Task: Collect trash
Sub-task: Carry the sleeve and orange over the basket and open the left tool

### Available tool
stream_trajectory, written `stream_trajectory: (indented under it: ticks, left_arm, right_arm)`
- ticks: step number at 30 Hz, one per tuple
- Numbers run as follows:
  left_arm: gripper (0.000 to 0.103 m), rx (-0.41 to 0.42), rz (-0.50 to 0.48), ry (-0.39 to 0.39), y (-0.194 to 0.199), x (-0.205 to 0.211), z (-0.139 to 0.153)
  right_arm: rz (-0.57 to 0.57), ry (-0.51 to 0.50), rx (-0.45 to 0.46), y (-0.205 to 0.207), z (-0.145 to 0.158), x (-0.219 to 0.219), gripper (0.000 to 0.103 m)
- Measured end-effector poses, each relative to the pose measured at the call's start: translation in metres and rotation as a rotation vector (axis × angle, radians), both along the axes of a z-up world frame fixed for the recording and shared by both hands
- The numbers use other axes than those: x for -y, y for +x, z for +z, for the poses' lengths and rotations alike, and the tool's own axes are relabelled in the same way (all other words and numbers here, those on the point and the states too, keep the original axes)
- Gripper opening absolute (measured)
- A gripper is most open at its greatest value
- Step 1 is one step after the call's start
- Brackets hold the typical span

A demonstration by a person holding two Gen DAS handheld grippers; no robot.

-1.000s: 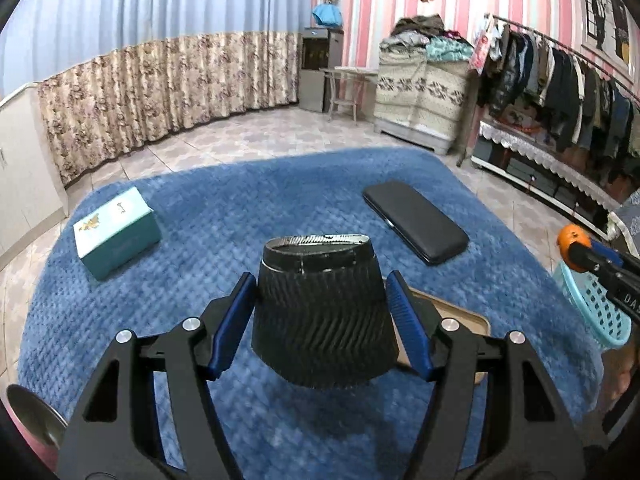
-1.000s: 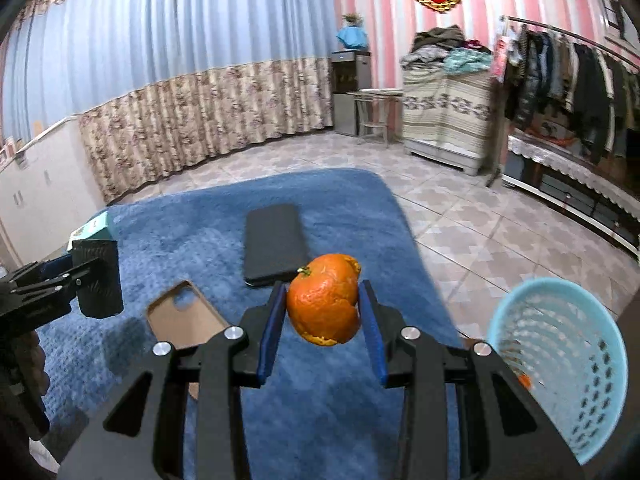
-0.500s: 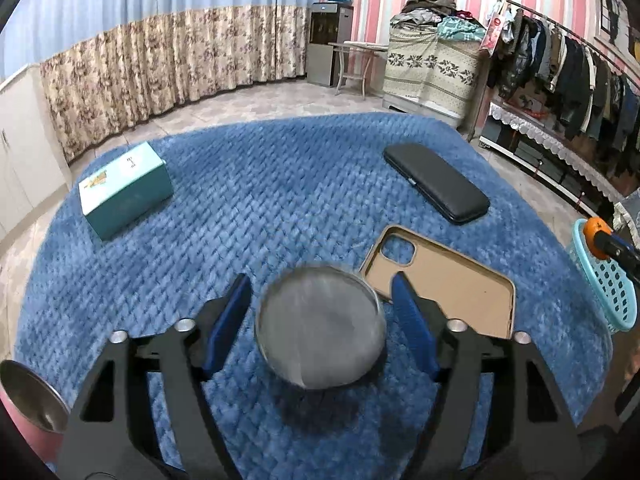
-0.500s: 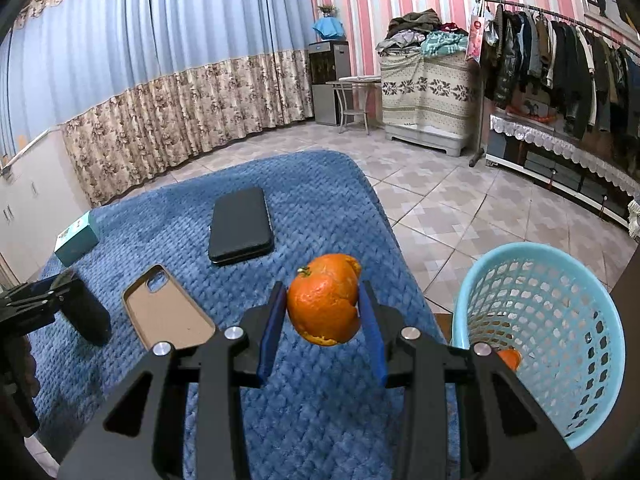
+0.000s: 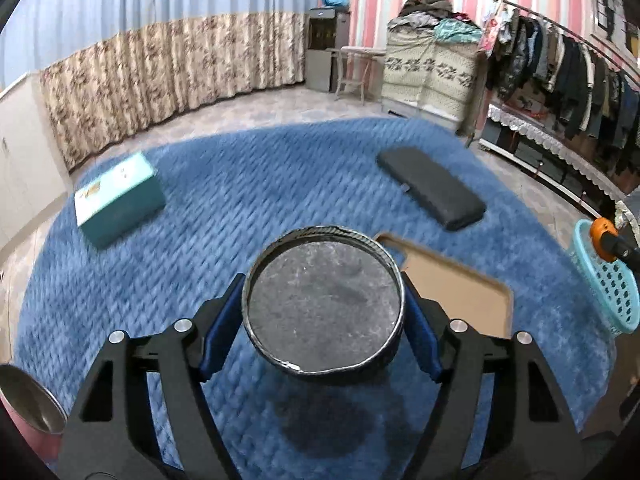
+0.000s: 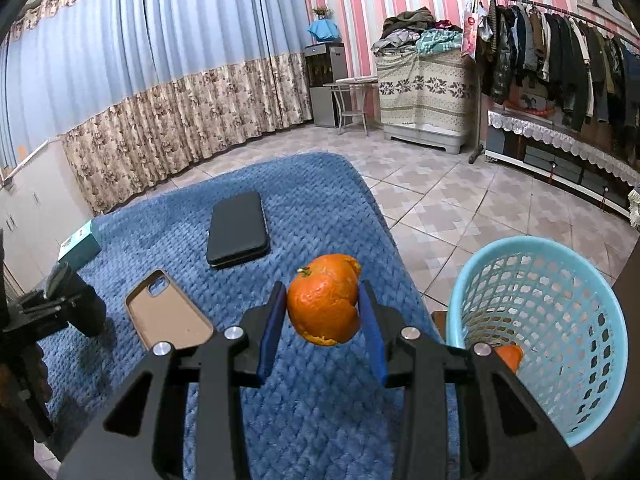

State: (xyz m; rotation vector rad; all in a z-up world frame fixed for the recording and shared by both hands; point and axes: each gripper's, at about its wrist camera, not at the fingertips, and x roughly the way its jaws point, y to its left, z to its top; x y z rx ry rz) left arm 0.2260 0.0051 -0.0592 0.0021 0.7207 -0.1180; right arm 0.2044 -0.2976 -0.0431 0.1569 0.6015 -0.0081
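Orange peel (image 6: 323, 300) sits clamped in right hand-held gripper (image 6: 323, 320); left hand-held gripper (image 5: 323, 312) clamps black cup (image 5: 323, 304).

both views are evenly lit by soft indoor light, colours saturated. the left wrist view is smeared with motion blur across the blue rug (image 5: 240, 208) and teal box (image 5: 120, 200) (the right wrist view stays sharp). a diffuse shadow lies under the black cup (image 5: 323, 305). fisheye bending curves the curtains (image 6: 160, 80), and dark vignetting fills the corners.
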Motion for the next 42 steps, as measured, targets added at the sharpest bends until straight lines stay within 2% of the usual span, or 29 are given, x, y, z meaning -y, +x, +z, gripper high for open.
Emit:
stream_trajectory:
  ticks: [4,9,13,18,24,27,30,37,41,42]
  left_arm:
    - [0.071,0.041,-0.051,0.008,0.006,0.030,0.022]
    - [0.071,0.084,-0.179,-0.035,0.011,0.099,0.047]
    - [0.072,0.104,-0.282,-0.051,0.011,0.160,0.054]
    - [0.072,0.079,-0.397,-0.067,0.009,0.224,0.047]
    - [0.072,0.046,-0.468,-0.082,0.006,0.275,0.029]
    - [0.072,0.030,-0.514,-0.068,0.003,0.303,0.019]
    - [0.072,0.036,-0.559,-0.021,-0.003,0.332,0.009]
    - [0.072,0.029,-0.627,0.005,0.000,0.376,0.000]
    - [0.072,0.016,-0.646,0.001,0.005,0.387,-0.001]
    - [0.075,0.017,-0.648,0.000,0.006,0.387,0.000]
  right_arm:
    - [-0.032,-0.013,0.013,-0.009,0.007,0.019,0.037]
    - [-0.114,-0.044,0.011,-0.027,0.012,0.061,0.037]
    - [-0.189,-0.048,0.005,-0.042,0.013,0.098,0.037]
    - [-0.282,-0.049,-0.001,-0.059,0.011,0.146,0.037]
    - [-0.348,-0.035,-0.014,-0.067,0.003,0.185,0.037]
    - [-0.366,-0.025,-0.023,-0.068,-0.004,0.197,0.037]
    - [-0.379,-0.010,-0.034,-0.067,-0.012,0.207,0.037]
    - [-0.389,-0.009,-0.054,-0.067,-0.022,0.215,0.037]
    - [-0.400,-0.013,-0.065,-0.068,-0.023,0.222,0.037]
    - [-0.403,-0.015,-0.069,-0.068,-0.024,0.224,0.037]
